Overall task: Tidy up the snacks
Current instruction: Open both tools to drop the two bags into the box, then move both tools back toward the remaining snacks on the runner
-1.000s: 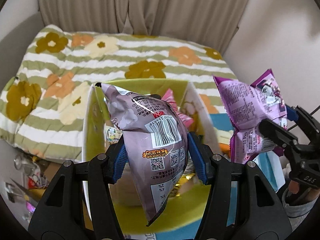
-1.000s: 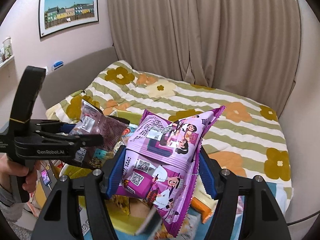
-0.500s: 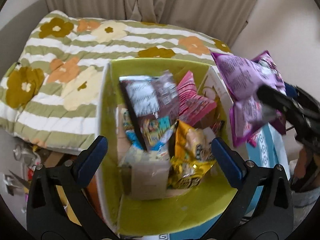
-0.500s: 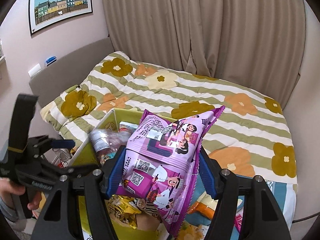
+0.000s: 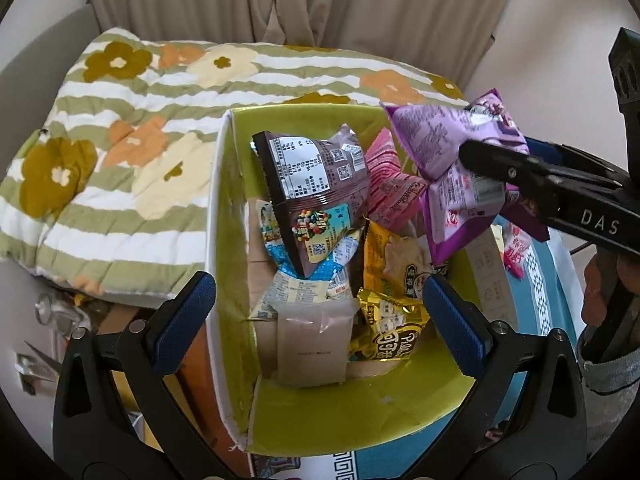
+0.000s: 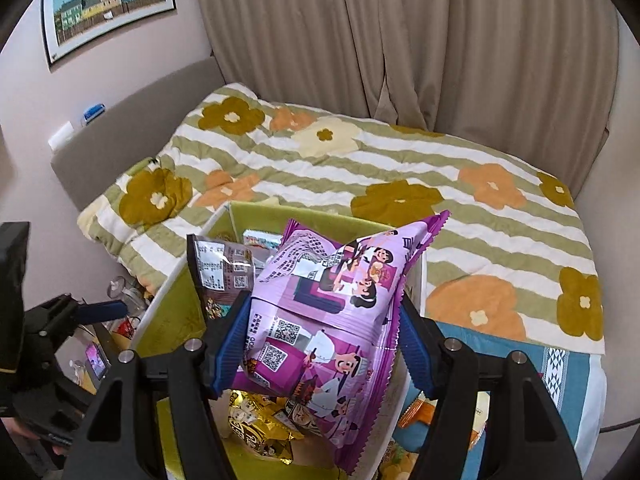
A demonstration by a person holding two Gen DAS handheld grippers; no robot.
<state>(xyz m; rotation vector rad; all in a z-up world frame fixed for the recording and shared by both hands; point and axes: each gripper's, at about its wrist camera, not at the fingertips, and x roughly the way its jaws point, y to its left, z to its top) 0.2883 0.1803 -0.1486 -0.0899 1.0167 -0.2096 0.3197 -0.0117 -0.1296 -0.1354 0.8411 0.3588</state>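
My left gripper (image 5: 320, 312) hangs spread wide and empty over the green box (image 5: 232, 184), which sits against the near edge of the flowered bedspread (image 5: 132, 128). Nothing lies between its blue pads. The brown snack bag (image 5: 316, 192) already lies in the box, propped against the left wall on top of the other packets, with a pink bag (image 5: 388, 184) and a gold bag (image 5: 384, 320) beside it.

My right gripper (image 6: 324, 344) is clamped on the purple snack bag (image 6: 336, 304), pads pressing its two sides at the waist so the pack bulges above and below. The bag's long axis runs upright, its bottom corner dangling below the fingers. From the left wrist view it hangs above the box's right wall, towards the far right corner, not yet over the middle.

So the box opening lies down and to the left of the purple bag, and my right hand is the one that has to carry it. I judge a short shift inward, then letting go, should drop it onto the pile
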